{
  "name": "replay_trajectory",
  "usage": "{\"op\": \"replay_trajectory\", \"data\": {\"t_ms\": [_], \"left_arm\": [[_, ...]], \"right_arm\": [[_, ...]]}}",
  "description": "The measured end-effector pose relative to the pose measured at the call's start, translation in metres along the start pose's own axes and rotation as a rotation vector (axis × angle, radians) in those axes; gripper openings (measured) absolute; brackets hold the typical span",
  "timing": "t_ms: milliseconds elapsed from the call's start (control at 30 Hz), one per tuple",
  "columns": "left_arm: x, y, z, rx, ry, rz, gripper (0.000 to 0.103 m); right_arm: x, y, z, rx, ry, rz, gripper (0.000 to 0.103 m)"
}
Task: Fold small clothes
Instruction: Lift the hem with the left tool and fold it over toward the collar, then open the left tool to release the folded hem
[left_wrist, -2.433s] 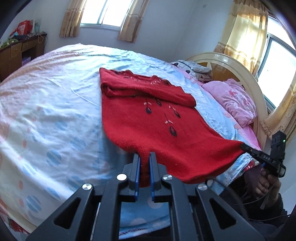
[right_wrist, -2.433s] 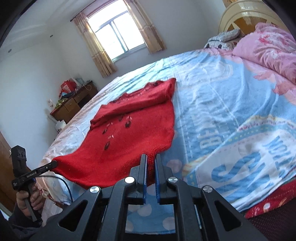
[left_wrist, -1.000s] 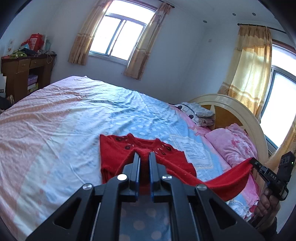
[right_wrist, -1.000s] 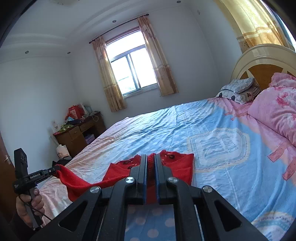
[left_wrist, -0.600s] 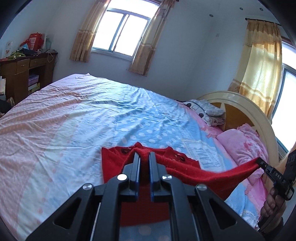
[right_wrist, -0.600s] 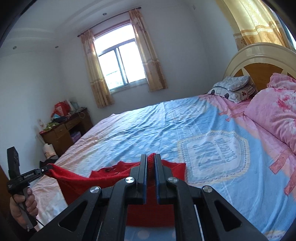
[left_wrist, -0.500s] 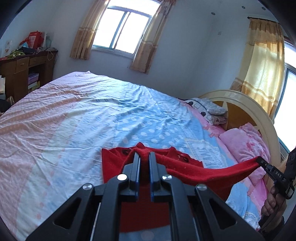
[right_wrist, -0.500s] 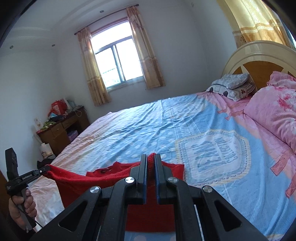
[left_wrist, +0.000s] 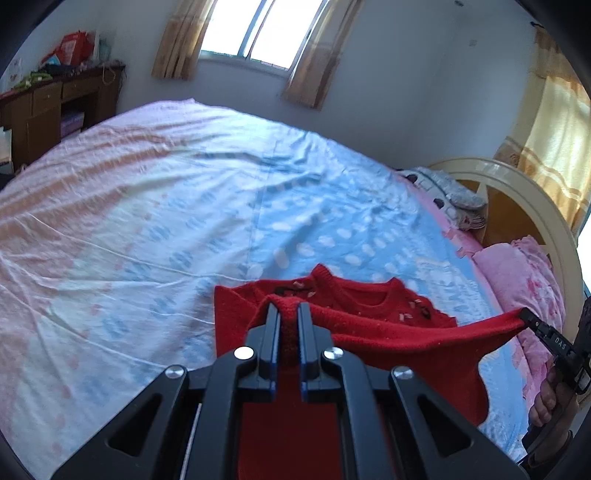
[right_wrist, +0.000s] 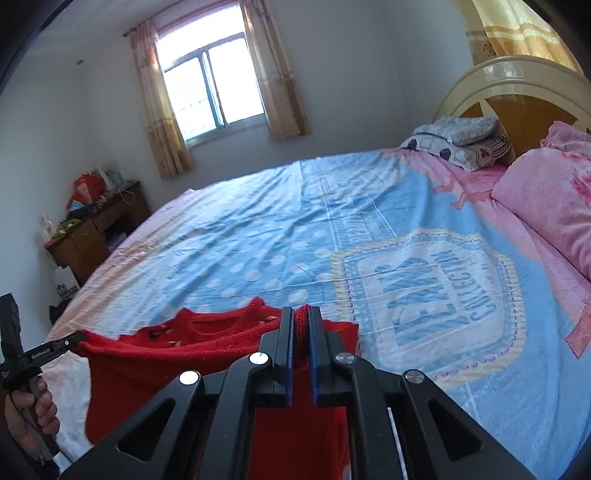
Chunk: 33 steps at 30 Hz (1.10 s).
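A small red knitted sweater (left_wrist: 373, 325) lies on the bed, its collar end flat on the sheet. My left gripper (left_wrist: 288, 308) is shut on one bottom corner of the sweater. My right gripper (right_wrist: 301, 312) is shut on the other bottom corner; it shows at the right in the left wrist view (left_wrist: 528, 319). The hem is stretched between them, lifted and carried over the body to just short of the collar. The sweater also shows in the right wrist view (right_wrist: 177, 350), with the left gripper (right_wrist: 79, 338) at the left.
The bed sheet (left_wrist: 184, 206) is blue and pink. Pink pillows (right_wrist: 546, 199) and a cream headboard (right_wrist: 517, 77) are at the right. A wooden desk (left_wrist: 44, 107) stands by the far wall, left of the bed. Windows with curtains are behind.
Both grippers lifted the sweater's bottom hem off the bed and carried it forward over the body toward the collar. Since half a second ago they tilted downward, closer to the collar.
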<state>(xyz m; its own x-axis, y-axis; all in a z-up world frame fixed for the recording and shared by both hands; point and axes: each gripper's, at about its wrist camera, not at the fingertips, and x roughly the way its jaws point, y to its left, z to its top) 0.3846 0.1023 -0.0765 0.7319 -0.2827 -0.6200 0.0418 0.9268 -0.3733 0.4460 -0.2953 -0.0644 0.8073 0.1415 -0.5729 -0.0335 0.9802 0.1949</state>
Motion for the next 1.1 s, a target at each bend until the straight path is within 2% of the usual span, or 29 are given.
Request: {"op": "replay_trajectory", "data": {"t_ms": [300, 400, 467, 500, 533, 567, 600, 667, 733, 800, 867, 1000, 1033, 1100], "left_arm": [[0.055, 0.010, 0.003, 0.001, 0.080, 0.035, 0.009], [0.069, 0.017, 0.001, -0.010, 0.099, 0.051, 0.009], [0.074, 0.021, -0.002, -0.019, 0.104, 0.082, 0.017], [0.075, 0.023, -0.004, -0.027, 0.110, 0.082, 0.018], [0.073, 0.025, -0.006, -0.038, 0.112, 0.087, 0.024], [0.069, 0.027, -0.008, -0.051, 0.106, 0.105, 0.037], [0.062, 0.028, -0.010, -0.059, 0.086, 0.119, 0.042], [0.042, 0.027, -0.016, -0.046, 0.022, 0.167, 0.053], [0.030, 0.027, -0.021, -0.020, -0.004, 0.176, 0.054], [0.022, 0.025, -0.026, -0.001, -0.005, 0.178, 0.058], [0.023, 0.020, -0.029, 0.031, 0.011, 0.185, 0.072], [0.038, 0.010, -0.033, 0.111, 0.036, 0.280, 0.072], [0.043, 0.011, -0.034, 0.112, 0.041, 0.312, 0.072], [0.048, 0.014, -0.037, 0.099, 0.056, 0.324, 0.072]], "right_arm": [[0.075, -0.007, -0.003, -0.012, 0.108, -0.057, 0.006], [0.104, -0.010, -0.005, -0.014, 0.176, -0.048, 0.006], [0.114, -0.009, -0.006, -0.029, 0.196, -0.079, 0.008], [0.117, -0.009, -0.006, -0.030, 0.194, -0.090, 0.013], [0.115, -0.010, -0.006, -0.026, 0.182, -0.104, 0.031], [0.111, -0.011, -0.006, -0.021, 0.168, -0.109, 0.045], [0.105, -0.012, -0.007, -0.008, 0.150, -0.091, 0.062], [0.088, -0.013, -0.011, 0.009, 0.114, -0.041, 0.062], [0.079, -0.009, -0.014, -0.014, 0.116, -0.037, 0.062], [0.070, -0.008, -0.020, -0.017, 0.132, 0.001, 0.062], [0.065, -0.008, -0.026, -0.006, 0.147, 0.023, 0.062], [0.068, 0.001, -0.041, -0.031, 0.200, 0.032, 0.062], [0.072, 0.006, -0.043, -0.055, 0.216, 0.029, 0.062], [0.082, 0.017, -0.044, -0.105, 0.265, 0.033, 0.062]]}}
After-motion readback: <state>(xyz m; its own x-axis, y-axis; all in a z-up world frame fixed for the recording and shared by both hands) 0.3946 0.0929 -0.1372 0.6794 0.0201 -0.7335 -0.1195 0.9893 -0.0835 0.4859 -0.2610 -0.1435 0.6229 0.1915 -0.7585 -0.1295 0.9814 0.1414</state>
